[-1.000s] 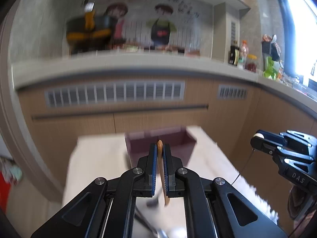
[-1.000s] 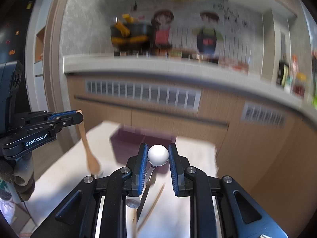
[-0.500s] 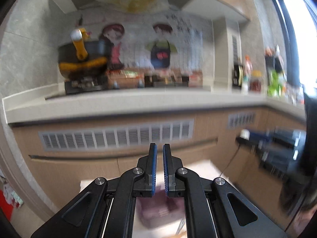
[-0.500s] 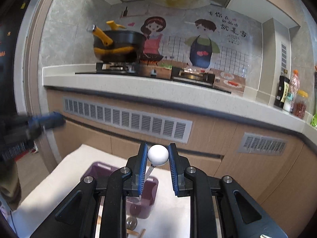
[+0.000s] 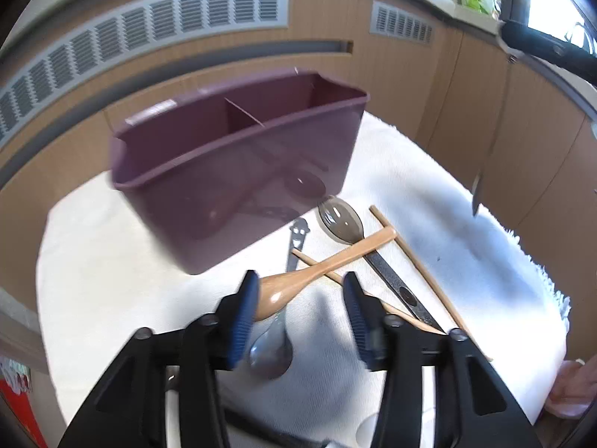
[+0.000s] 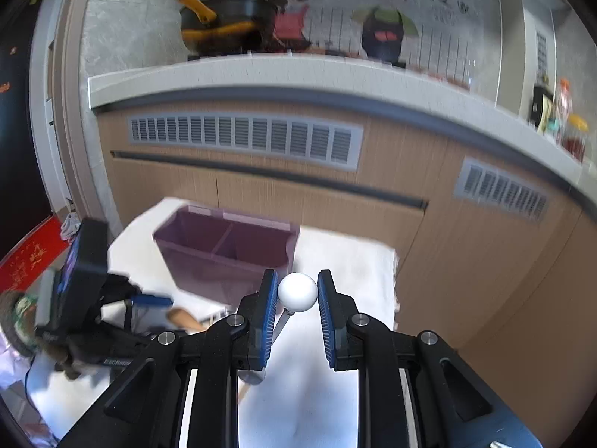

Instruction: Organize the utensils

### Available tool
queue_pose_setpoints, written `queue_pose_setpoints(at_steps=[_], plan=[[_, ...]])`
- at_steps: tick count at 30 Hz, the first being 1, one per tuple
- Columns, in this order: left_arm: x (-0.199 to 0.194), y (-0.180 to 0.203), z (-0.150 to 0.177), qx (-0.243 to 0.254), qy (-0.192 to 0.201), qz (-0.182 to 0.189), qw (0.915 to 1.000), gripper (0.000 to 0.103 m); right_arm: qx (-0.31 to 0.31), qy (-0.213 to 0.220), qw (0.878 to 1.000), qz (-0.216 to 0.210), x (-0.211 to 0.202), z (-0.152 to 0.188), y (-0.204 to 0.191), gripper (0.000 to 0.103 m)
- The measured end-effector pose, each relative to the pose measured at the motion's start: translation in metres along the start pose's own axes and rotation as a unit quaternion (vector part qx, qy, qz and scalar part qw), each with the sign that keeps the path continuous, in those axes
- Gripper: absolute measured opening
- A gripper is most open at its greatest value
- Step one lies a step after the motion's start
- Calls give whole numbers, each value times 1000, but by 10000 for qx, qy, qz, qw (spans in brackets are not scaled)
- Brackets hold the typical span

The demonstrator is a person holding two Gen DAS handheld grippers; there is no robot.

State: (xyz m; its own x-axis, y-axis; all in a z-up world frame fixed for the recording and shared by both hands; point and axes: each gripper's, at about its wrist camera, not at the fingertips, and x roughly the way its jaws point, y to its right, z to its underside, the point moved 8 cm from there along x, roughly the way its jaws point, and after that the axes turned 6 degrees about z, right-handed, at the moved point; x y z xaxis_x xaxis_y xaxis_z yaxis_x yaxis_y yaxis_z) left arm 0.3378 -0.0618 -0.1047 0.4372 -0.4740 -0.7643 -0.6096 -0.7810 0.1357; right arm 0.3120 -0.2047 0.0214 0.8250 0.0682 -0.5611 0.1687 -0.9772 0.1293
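A purple two-compartment caddy (image 5: 231, 171) (image 6: 224, 254) stands on a white cloth (image 5: 447, 224). My left gripper (image 5: 300, 283) points down at the cloth in front of it. Its jaws are opening, and a wooden spoon (image 5: 324, 265) lies between them, its bowl beside the left pad. Under the wooden spoon lie a metal spoon (image 5: 270, 351), a dark spoon (image 5: 341, 220) and chopsticks (image 5: 418, 265). My right gripper (image 6: 297, 291) is shut on the white ball end of a thin metal utensil (image 6: 297, 292), held above the cloth to the right of the caddy. The utensil's shaft hangs down at the right of the left wrist view (image 5: 479, 186).
Wooden cabinet fronts with vents (image 6: 246, 142) rise close behind the table, under a counter that bears a pot (image 6: 224, 26). A small utensil with a smiling face (image 5: 298, 231) lies by the caddy. A hand (image 5: 571, 392) shows at the cloth's lower right edge.
The left gripper, shut on the wooden spoon a second ago, has swung down toward the cloth and its jaws have parted. The spoon now lies loose. The right gripper keeps hold of the white ball.
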Motion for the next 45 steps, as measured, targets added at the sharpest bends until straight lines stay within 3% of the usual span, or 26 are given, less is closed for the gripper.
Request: queue_pose_setpoints(at_steps=[2,7,11,15,17,22,27,31,35,40,43,45], plan=[[13,1,-2,55,-102,31,9999,64,70,-137,9999,1,3,13,4,20],[28,-20,0,-274,-257,-30,9993,64,198,-382,9991,15,7,37,16,20],[23,-20,14,-584,-363,295,9972,64,275,-437,9987,56,9,45,24,20],[3,20,41,-611,-681,1146,9892,64,336,-397,9986,57,7,47,29,20],[-6,40,54,-376,-832,1227,9882,64,354,-375,9987,48,6,47,29,20],[-24,47,43,60,-587,723,9956,64,361,-357,9987,-11,3,49,25,20],[4,-6,8,-613,-261,-84,9977,67,359,-335,9988,-18,-3,58,22,20],[32,-21,2,-582,-333,-315,9973,67,348,-397,9986,-14,-5,65,25,20],[36,-28,7,-914,-499,235,9943,70,396,-422,9983,55,-6,69,33,20],[11,15,36,-793,-1018,1203,9843,70,471,-468,9978,13,-1,74,34,20],[-2,43,52,-571,-1186,1308,9826,70,471,-491,9977,-40,2,75,32,20],[-7,51,50,-488,-1149,1127,9858,67,452,-488,9978,-56,2,74,30,20]])
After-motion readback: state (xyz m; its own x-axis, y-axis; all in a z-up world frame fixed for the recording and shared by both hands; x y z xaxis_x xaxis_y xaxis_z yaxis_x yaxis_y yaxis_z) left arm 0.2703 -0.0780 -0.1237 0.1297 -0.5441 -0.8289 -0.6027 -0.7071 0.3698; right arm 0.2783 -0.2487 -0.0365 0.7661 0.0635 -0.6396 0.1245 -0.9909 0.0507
